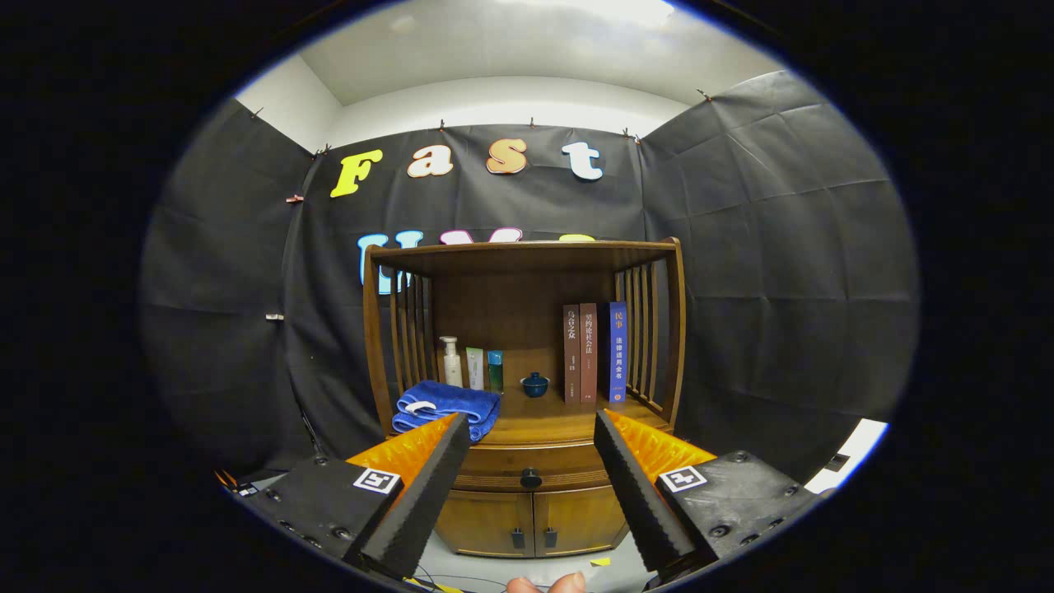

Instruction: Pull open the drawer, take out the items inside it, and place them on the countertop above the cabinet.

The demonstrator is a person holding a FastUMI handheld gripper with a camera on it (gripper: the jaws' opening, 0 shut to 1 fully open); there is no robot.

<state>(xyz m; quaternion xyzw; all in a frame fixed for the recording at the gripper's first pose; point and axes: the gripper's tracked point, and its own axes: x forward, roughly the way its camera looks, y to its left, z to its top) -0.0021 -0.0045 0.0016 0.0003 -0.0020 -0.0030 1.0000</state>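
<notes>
- The gripper (531, 428) hangs in front of a dark brown wooden cabinet (527, 461) with slatted sides; its jaws stand wide apart with nothing between them
- The cabinet's drawer (494, 473) is closed; its round dark knob (531, 478) sits between the jaws, beyond the tips and well apart from them; what lies inside is hidden
- Below the drawer are two wooden doors (531, 520) with small dark handles
- The table surface above the drawer (547, 424) carries a folded blue towel (447, 406) on the left, just beyond the left finger; behind it a white pump bottle (451, 362), a pale tube (475, 368) and a teal tube (495, 371); near the middle a small dark blue lidded cup (535, 384); to the right three upright books (594, 352), two brown and one blue
- Fingertips of a person (550, 584) show below the jaws
</notes>
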